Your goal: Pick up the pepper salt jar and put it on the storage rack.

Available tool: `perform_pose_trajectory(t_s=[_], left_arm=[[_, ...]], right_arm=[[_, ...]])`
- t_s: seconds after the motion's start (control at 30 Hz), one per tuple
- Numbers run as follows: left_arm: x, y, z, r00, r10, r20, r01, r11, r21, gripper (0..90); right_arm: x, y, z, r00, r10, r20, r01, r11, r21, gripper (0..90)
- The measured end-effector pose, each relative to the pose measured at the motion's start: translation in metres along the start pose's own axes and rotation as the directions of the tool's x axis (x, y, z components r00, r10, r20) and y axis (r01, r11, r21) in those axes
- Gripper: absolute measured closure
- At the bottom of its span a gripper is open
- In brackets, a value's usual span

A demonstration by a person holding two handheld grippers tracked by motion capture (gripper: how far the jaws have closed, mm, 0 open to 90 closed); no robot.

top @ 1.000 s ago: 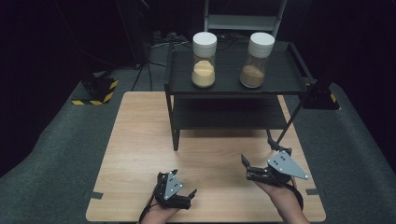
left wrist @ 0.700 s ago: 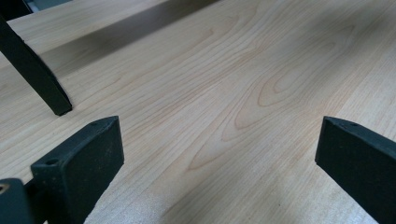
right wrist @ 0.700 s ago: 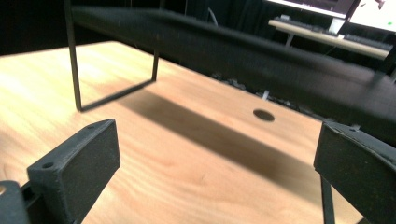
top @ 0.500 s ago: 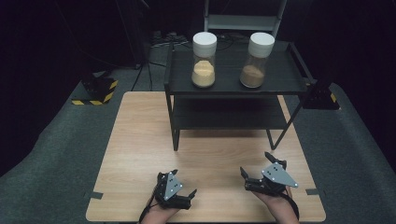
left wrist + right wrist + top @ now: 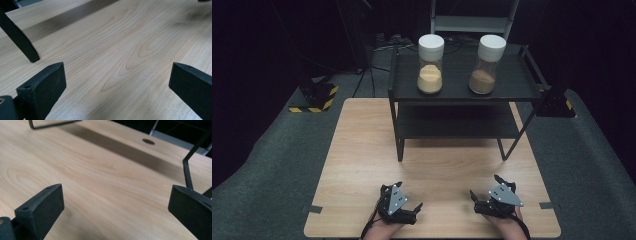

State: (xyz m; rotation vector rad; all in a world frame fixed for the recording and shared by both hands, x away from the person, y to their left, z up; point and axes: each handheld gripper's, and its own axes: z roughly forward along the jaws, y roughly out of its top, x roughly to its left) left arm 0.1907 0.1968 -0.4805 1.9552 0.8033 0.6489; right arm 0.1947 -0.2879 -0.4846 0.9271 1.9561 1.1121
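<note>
High view: left gripper (image 5: 408,196) and right gripper (image 5: 485,186), both spread wide and empty, low over pale wooden table (image 5: 362,150), well apart from black metal two-tier shelf (image 5: 457,92).

Pale wood table (image 5: 362,150) before me, on grey carpet (image 5: 272,165). Black two-tier shelf rack (image 5: 512,92) at its far edge. Room beyond dark; yellow-black striped base (image 5: 314,102) off the far left corner.

Your two jars stand upright side by side on the black shelf's top tier, well apart from your tools. The left jar (image 5: 430,64) holds pale yellow grains, the right jar (image 5: 485,65) browner ones; both are clear, white-lidded, roughly a third full.
</note>
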Motion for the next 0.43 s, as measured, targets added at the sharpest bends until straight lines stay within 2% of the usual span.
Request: perform_pose_trajectory(t_s=[0.1,0.17,0.27,0.43], left_arm=[[-0.0002,0.0,0.0,1.0,0.0,-0.001,0.0,1.0,0.0,1.4],[-0.0005,0.0,0.0,1.0,0.001,-0.002,-0.001,1.0,0.0,1.3],[-0.0009,0.0003,0.0002,1.0,0.003,-0.003,-0.003,1.0,0.001,1.3],[-0.0018,0.0017,0.0007,1.0,0.006,-0.007,-0.006,0.9999,0.009,1.3]], right_arm=[[0.0,-0.0004,0.0005,0.9999,-0.015,0.006,0.015,0.999,0.029,0.0],[0.0019,-0.0015,-0.0007,0.9992,-0.034,0.02,0.034,0.999,0.028,0.0],[0.0032,0.0023,-0.0006,0.998,-0.058,0.027,0.056,0.996,0.062,0.0],[0.0054,0.0061,-0.0005,0.9967,-0.073,0.036,0.069,0.993,0.096,0.0]])
